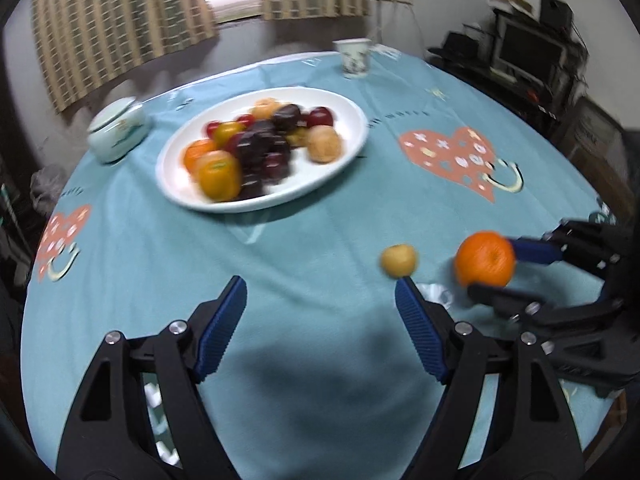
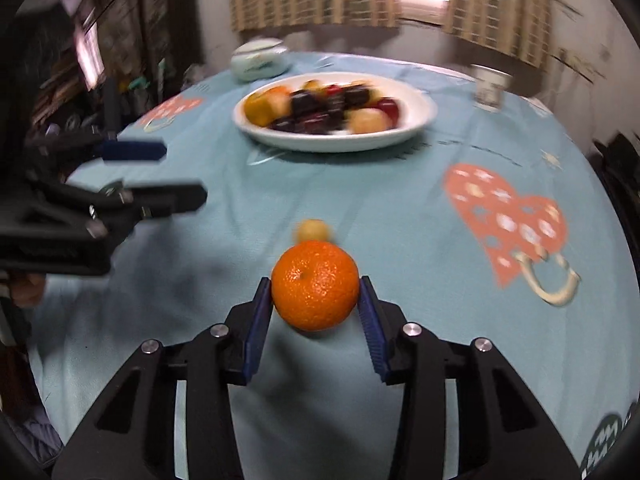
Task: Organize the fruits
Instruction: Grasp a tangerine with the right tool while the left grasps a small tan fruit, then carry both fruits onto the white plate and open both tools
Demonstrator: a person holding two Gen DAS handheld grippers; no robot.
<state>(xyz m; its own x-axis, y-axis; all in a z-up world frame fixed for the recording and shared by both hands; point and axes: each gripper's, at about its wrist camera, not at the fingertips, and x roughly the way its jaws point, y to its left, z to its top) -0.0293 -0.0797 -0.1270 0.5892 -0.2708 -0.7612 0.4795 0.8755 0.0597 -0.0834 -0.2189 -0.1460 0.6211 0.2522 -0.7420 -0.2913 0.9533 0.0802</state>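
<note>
An orange [image 2: 315, 285] sits between the blue pads of my right gripper [image 2: 316, 292], and both pads press on its sides. In the left wrist view the same orange [image 1: 485, 258] shows at the right, held in the right gripper [image 1: 490, 268]. A small yellow fruit [image 1: 399, 260] lies on the cloth just beyond the right finger of my left gripper [image 1: 320, 292], which stands open over bare cloth. That small yellow fruit [image 2: 313, 230] also lies right behind the orange. A white oval plate [image 1: 352, 148] farther back holds several oranges, dark plums and red fruits.
The round table wears a teal cloth [image 1: 320, 248] with pink heart prints. A lidded pale ceramic jar [image 1: 116, 130] stands left of the plate and a paper cup [image 1: 354, 58] behind it. Shelves and a monitor [image 1: 528, 50] fill the right background.
</note>
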